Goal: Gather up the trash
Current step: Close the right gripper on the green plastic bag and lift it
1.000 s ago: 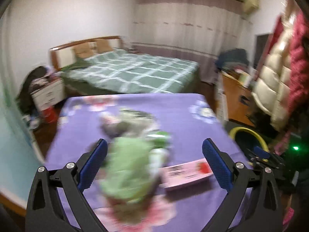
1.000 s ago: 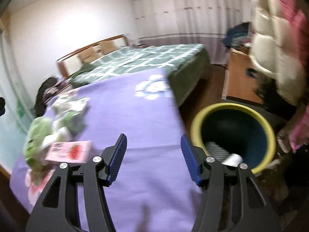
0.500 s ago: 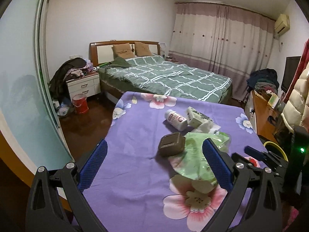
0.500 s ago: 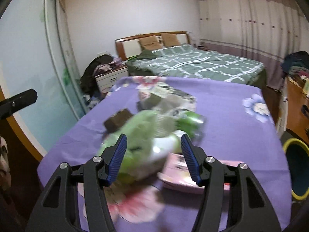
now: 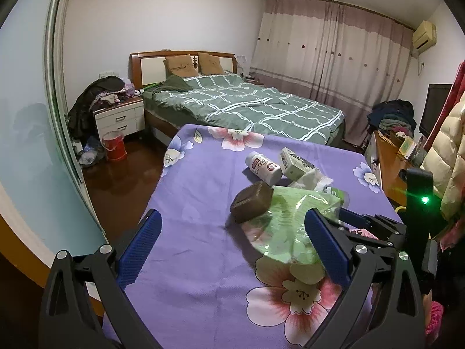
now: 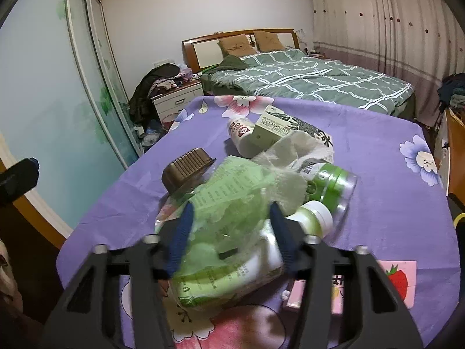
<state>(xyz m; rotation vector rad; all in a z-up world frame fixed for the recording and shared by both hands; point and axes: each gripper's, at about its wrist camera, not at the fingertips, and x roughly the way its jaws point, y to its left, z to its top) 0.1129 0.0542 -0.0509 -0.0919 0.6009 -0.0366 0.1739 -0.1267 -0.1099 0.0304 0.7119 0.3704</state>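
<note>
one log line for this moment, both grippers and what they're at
phase: grasping trash | right gripper: jaws around green plastic bag, not visibly clamped | left gripper: open, empty, above purple tablecloth

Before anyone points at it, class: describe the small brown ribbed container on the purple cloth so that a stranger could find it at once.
Start at the purple flowered tablecloth in front of the green checked bed. In the heap of litter on it, look at the edge nearest the mirrored wardrobe, beside the green plastic wrapper. The brown ribbed container lies tipped there, the only dark, ridged piece among pale bottles and cartons.

Right claw [image 6: 231, 234] reached green wrapper [image 6: 226, 200] — straddling.
</note>
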